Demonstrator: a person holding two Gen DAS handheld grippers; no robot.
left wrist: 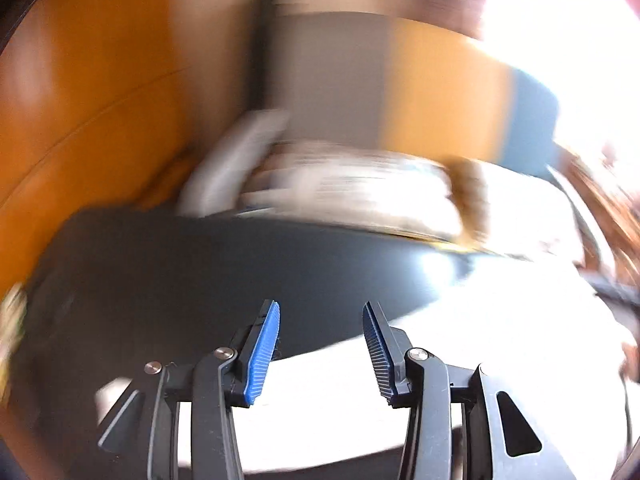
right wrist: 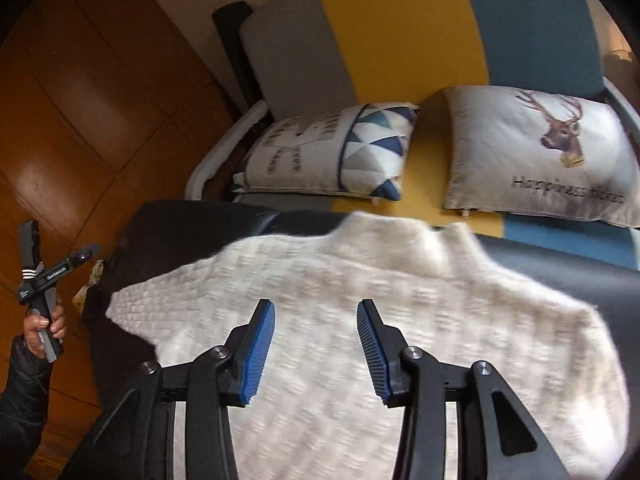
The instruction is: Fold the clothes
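overhead, two empty spread grippers, left gripper [left wrist: 321, 314] and right gripper [right wrist: 316, 312], one white sweater [right wrist: 400, 300], two pillows [right wrist: 332, 152]

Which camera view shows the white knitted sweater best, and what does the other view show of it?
The right wrist view shows it best: the white knitted sweater lies spread on the dark surface, with collar and knit pattern visible. The left wrist view is motion-blurred and overexposed; there the sweater is only a bright white patch without detail.

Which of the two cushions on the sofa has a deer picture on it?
The white square cushion on the right, with a deer head and printed words; the other cushion shows blue triangles.
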